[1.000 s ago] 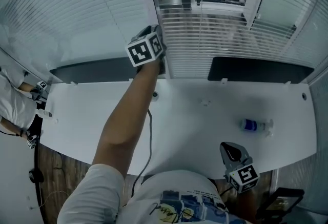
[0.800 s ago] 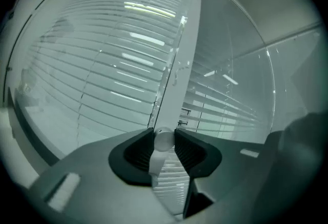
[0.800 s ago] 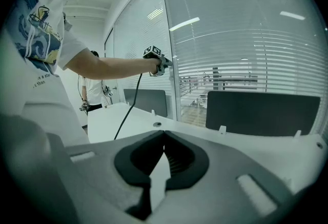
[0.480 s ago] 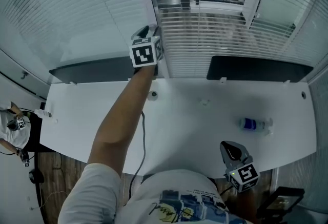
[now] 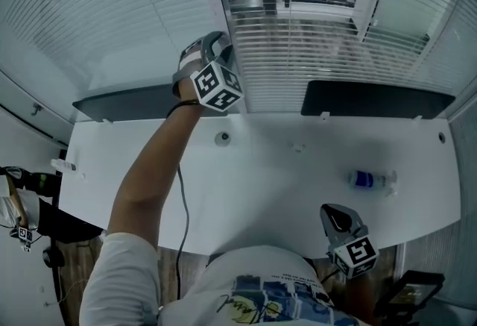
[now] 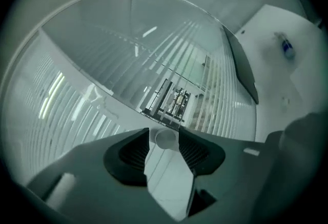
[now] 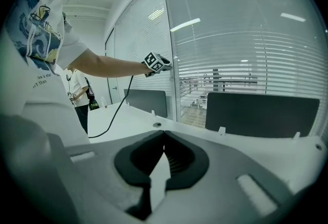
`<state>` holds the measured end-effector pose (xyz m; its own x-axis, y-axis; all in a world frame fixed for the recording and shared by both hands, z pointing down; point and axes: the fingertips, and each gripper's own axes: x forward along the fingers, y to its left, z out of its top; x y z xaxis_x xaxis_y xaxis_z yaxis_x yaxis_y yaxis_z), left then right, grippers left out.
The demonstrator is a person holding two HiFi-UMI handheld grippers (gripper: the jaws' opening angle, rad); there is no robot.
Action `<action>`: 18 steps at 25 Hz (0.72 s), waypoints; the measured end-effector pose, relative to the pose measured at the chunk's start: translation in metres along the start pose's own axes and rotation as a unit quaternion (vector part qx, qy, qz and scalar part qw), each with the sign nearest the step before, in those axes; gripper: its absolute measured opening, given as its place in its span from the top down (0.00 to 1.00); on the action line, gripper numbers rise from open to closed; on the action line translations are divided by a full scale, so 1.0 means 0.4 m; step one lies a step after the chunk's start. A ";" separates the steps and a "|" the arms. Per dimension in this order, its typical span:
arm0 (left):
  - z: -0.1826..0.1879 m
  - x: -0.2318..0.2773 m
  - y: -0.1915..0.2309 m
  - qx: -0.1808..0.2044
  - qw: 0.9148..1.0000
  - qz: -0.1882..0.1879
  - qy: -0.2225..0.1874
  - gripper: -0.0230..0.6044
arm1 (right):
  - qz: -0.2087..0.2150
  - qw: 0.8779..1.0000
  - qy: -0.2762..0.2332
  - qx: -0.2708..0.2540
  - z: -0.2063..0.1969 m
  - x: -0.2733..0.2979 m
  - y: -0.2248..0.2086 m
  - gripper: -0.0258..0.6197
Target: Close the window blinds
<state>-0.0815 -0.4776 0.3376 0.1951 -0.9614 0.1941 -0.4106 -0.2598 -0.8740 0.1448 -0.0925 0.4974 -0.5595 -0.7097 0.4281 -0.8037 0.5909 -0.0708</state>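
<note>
The left tool (image 5: pixel 218 45) is sitting rolled round from where it was a second ago, and its jaws have just been opening. They are now standing apart, released, with the white end of the blind wand (image 6: pixel 165 140) between them. The tool is hovering past the counter's (image 5: pixel 283 190) far edge, right at the blinds (image 5: pixel 313 56), whose middle slats are still letting the room beyond show. The right tool (image 7: pixel 164 136) is waiting at the counter's near edge, toward the right corner, clenched on nothing.
</note>
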 end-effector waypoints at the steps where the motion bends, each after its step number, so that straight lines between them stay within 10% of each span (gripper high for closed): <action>1: -0.006 0.006 -0.003 0.027 1.000 0.000 0.006 0.67 | -0.001 1.000 -0.001 -0.001 0.002 0.000 0.000 0.96; 10: -0.029 0.036 -0.026 0.154 0.988 0.001 0.023 0.72 | -0.001 1.000 0.001 0.000 -0.002 0.003 -0.003 0.96; 18: -0.020 0.033 -0.021 0.114 0.993 0.003 0.018 0.76 | 0.003 1.000 0.001 0.000 -0.003 0.010 -0.003 0.96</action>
<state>-0.0827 -0.4886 0.3512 0.1587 -0.9666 0.2011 -0.1986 -0.2308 -0.9525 0.1440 -0.0956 0.5004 -0.5638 -0.7052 0.4298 -0.8002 0.5954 -0.0728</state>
